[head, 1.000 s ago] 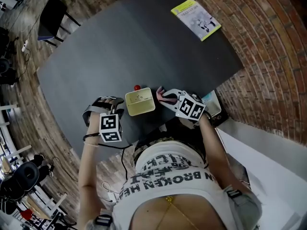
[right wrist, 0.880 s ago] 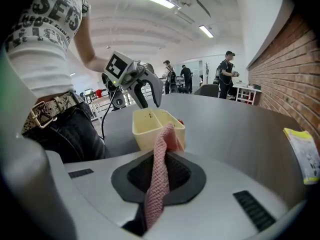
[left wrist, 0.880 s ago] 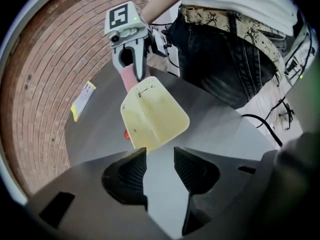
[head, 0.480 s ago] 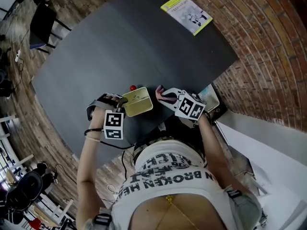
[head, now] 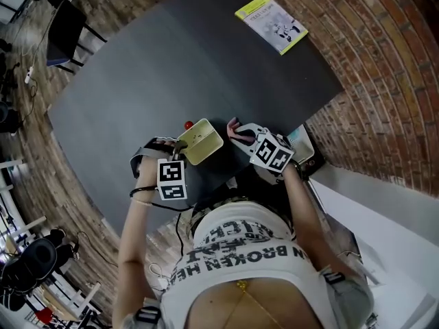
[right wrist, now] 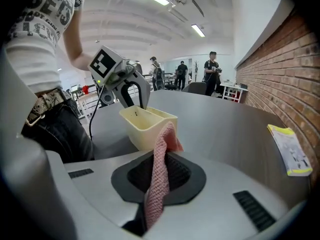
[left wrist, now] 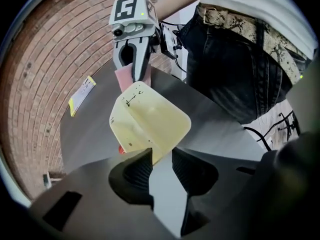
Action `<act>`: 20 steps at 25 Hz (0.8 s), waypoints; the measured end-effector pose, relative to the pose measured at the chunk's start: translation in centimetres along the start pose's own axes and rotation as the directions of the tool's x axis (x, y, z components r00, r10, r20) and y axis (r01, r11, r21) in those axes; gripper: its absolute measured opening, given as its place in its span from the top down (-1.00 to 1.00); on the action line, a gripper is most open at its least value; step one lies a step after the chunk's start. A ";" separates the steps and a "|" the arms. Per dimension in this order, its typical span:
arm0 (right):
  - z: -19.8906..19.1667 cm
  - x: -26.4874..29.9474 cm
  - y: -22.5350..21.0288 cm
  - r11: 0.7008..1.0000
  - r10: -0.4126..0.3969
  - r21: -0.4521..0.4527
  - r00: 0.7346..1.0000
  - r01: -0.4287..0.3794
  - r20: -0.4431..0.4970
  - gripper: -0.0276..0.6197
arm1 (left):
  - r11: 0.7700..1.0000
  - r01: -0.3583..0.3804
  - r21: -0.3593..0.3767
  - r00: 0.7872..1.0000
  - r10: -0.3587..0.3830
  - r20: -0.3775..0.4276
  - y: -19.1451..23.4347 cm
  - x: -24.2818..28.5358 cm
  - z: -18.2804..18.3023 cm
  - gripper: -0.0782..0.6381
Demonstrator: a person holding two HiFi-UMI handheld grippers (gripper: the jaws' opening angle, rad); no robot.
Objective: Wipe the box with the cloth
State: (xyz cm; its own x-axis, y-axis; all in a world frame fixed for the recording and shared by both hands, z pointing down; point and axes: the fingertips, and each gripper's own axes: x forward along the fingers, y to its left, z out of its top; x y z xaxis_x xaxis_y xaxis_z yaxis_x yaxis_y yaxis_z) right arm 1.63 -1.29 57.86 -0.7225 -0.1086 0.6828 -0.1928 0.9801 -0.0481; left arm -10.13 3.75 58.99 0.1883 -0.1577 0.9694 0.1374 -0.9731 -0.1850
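1. Box: sits at the near edge of the dark table, clamped at one corner by the left gripper, jaws just drawn closer.
2. Cloth (pink, knitted): hangs pinched in the right gripper, just beside the box.
3. Further out: small red ball by the box, booklet well apart.
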 end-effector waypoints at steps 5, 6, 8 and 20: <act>-0.6 -0.4 -1.8 0.997 -0.073 0.018 0.997 0.074 -0.029 0.86 | 0.987 0.018 -0.158 1.000 -0.018 0.004 0.0 0.0 1.2 0.44; -0.5 -0.5 -2.0 0.997 -0.078 0.028 0.997 0.079 -0.020 0.86 | 0.982 0.021 -0.190 1.000 -0.020 0.006 0.0 0.1 1.5 0.45; -0.3 -0.6 -2.3 0.996 -0.079 0.045 0.997 0.079 0.000 0.86 | 0.968 0.027 -0.248 1.000 -0.023 0.015 0.0 0.1 2.0 0.47; 0.1 -1.3 -4.0 0.999 -0.042 0.036 0.996 0.040 0.076 0.86 | 0.912 0.056 -0.406 0.997 -0.029 0.073 1.1 0.9 6.6 0.68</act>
State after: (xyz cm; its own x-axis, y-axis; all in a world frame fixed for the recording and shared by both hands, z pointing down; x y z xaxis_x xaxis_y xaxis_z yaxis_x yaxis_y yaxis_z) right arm 3.22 -5.08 57.09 -0.7618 -0.1623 0.6272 -0.2449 0.9684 -0.0468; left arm -3.39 3.67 58.60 0.2544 -0.1165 0.9600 -0.2590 -0.9647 -0.0484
